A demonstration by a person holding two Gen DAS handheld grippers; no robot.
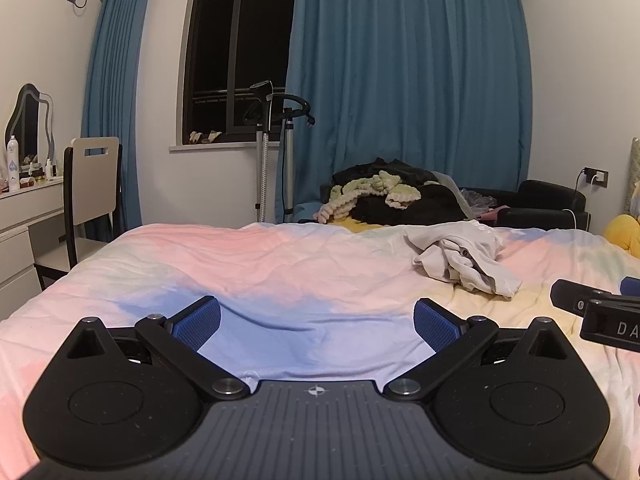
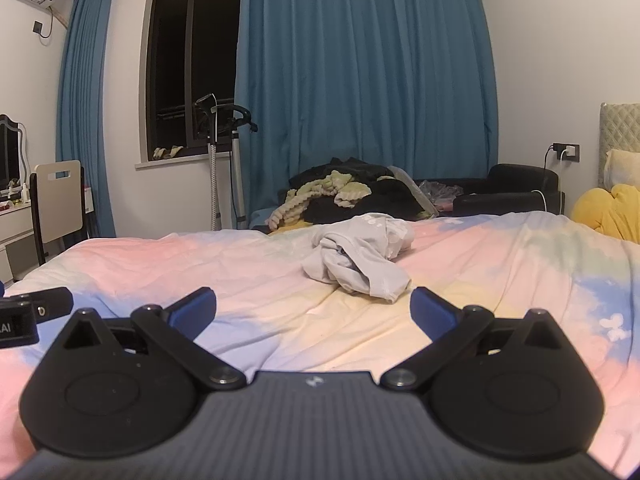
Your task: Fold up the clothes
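Note:
A crumpled pale grey garment (image 1: 464, 258) (image 2: 360, 256) lies in a heap on the bed, toward its far side. My left gripper (image 1: 316, 322) hovers low over the pastel sheet, open, with nothing between its blue pads; the garment is ahead and to its right. My right gripper (image 2: 314, 310) is open too, empty, with the garment just beyond its right finger. In the left wrist view the right gripper (image 1: 600, 308) shows at the right edge. The left gripper (image 2: 28, 312) pokes in at the left edge of the right wrist view.
The bed (image 1: 248, 264) wears a pink, blue and yellow sheet. Behind it a black sofa (image 2: 516, 188) holds a pile of dark and green clothes (image 2: 340, 192). A garment steamer stand (image 1: 276, 152), chair (image 1: 94, 184) and dressing table (image 1: 24, 208) stand left. A yellow cushion (image 2: 608, 208) lies right.

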